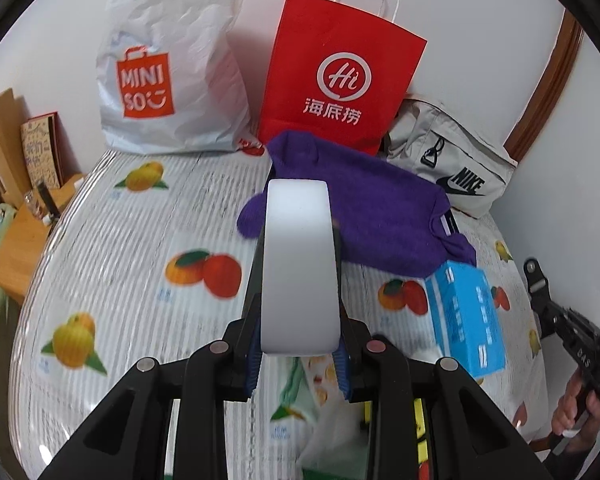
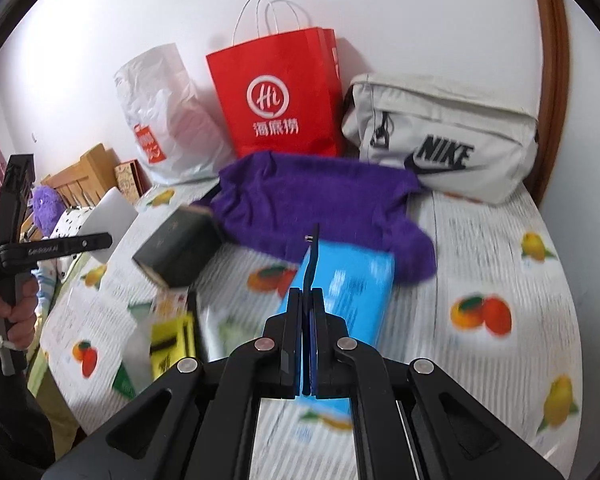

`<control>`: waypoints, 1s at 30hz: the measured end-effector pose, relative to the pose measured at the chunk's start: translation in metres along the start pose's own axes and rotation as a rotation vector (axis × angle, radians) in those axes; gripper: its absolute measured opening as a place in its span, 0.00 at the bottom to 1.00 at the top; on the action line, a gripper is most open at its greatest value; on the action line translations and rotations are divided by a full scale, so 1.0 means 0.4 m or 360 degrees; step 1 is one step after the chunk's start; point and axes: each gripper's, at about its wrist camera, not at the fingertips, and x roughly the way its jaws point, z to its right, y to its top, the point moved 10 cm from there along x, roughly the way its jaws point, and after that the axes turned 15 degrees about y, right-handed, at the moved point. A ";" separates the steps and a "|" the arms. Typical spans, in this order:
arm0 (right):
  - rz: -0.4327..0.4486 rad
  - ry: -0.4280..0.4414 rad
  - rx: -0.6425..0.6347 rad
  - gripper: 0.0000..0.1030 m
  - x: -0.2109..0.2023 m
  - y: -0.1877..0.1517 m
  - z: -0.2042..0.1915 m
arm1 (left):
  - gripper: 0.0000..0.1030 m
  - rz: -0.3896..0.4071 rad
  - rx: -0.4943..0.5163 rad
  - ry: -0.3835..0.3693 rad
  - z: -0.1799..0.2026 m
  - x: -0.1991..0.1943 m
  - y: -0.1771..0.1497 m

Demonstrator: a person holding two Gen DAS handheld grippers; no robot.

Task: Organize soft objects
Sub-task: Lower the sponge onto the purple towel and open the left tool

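The white plastic bag [image 1: 172, 76] at 11 o'clock in the left wrist view carried an orange panel reading "MINISO". The red paper bag [image 1: 336, 76] at 12 o'clock bore a white circled "Hi" over three Chinese characters. The grey pouch [image 1: 448, 160] at 1 o'clock was printed "NIKE" in black with a swoosh. All three stood against the wall at the far edge of the table [image 1: 132, 248], whose cover showed orange and yellow fruit. Contents of the bags and pouch could not be seen.

The left gripper [image 1: 298, 216] pinched a white sponge block [image 1: 298, 264] between its pads, holding it upright above the table. The purple cloth [image 1: 376, 216] lay just beyond the block, from 12 to 2 o'clock, in front of the red bag. The blue pack [image 1: 466, 320] lay at 3 o'clock, touching the cloth's near edge; its lettering was too blurred to read.

The right gripper [image 2: 309, 280] had its jaws pressed together with nothing between them. In its view the blue pack [image 2: 352, 280] lay directly under the fingertips, and the cloth [image 2: 312, 204] at 12 o'clock. A dark box [image 2: 176, 248] sat at 10 o'clock, beside the cloth.
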 end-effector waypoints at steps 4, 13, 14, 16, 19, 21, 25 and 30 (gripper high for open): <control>-0.0008 -0.0001 0.0000 0.03 0.057 0.076 0.036 | 0.27 -0.0004 0.0023 0.0004 0.021 0.026 0.052; -0.0066 -0.0039 0.0037 0.03 0.193 0.189 0.169 | 0.27 -0.0043 0.0061 -0.0021 0.073 0.133 0.177; -0.0075 -0.0042 0.0056 0.03 0.211 0.200 0.189 | 0.27 -0.0050 0.0066 -0.0021 0.080 0.149 0.189; -0.0095 -0.0035 0.0083 0.03 0.238 0.208 0.215 | 0.27 -0.0073 0.0078 -0.0025 0.096 0.182 0.207; -0.0141 -0.0034 0.0115 0.03 0.282 0.209 0.248 | 0.27 -0.0118 0.0093 -0.0052 0.124 0.238 0.232; -0.0181 -0.0026 0.0126 0.03 0.309 0.204 0.263 | 0.27 -0.0146 0.0093 -0.0063 0.138 0.274 0.246; -0.0261 -0.0011 0.0166 0.03 0.361 0.189 0.302 | 0.27 -0.0202 0.0088 -0.0070 0.163 0.343 0.278; -0.0340 -0.0013 0.0207 0.03 0.406 0.171 0.345 | 0.27 -0.0237 0.0100 -0.0057 0.196 0.417 0.316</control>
